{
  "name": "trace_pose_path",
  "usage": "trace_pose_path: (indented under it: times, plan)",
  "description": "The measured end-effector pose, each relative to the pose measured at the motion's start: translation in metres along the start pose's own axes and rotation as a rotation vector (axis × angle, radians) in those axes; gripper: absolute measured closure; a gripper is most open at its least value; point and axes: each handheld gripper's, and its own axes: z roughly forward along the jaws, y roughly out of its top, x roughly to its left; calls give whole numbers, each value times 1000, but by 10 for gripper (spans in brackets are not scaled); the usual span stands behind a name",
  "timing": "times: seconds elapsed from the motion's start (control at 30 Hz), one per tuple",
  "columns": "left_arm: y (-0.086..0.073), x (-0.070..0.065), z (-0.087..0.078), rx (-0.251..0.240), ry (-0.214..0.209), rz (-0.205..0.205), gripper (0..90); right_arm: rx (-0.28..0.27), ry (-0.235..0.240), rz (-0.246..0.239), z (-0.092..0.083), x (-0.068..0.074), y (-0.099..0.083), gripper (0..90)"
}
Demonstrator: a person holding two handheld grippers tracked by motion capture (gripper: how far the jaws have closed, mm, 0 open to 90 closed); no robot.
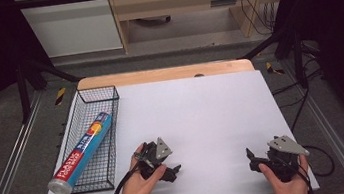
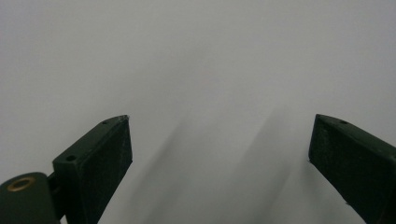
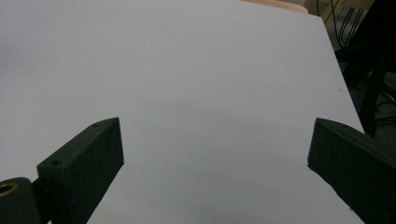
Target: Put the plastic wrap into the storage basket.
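Note:
A blue box of plastic food wrap [image 1: 82, 153] lies lengthwise in a black wire basket [image 1: 86, 96] at the left of the white table [image 1: 197, 109]. My left gripper [image 1: 174, 172] sits low over the table just right of the basket, near the front edge, its jaws wide apart with nothing between them. In the left gripper view the two black fingers [image 2: 100, 158] frame bare white surface at close range. My right gripper [image 1: 251, 159] rests near the front right corner, held by a hand, open and empty; its fingers [image 3: 88, 163] point across the white sheet.
The basket's near end overhangs toward the table's front left corner, the box's silver cap [image 1: 59, 187] poking out. A wooden strip [image 1: 164, 74] runs along the table's far edge. Cables [image 3: 369, 79] and dark floor lie past the right edge.

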Motion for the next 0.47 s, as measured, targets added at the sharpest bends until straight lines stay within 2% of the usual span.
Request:
trace_pose_path:
  times: [0.27, 0.37, 0.4, 0.47]
  plan:
    - [-19, 9, -12, -33, -14, -18, 62, 29, 26, 9, 4, 0, -4, 37]
    - [-20, 10, -18, -43, -9, -22, 62, 38, 57, 31, 7, 0, -6, 37]
    - [-20, 11, -22, -54, -10, -21, 61, 46, 82, 38, 9, 0, -7, 41]
    - [-21, 13, -28, -72, -2, -27, 61, 48, 88, 45, 10, 0, -7, 43]
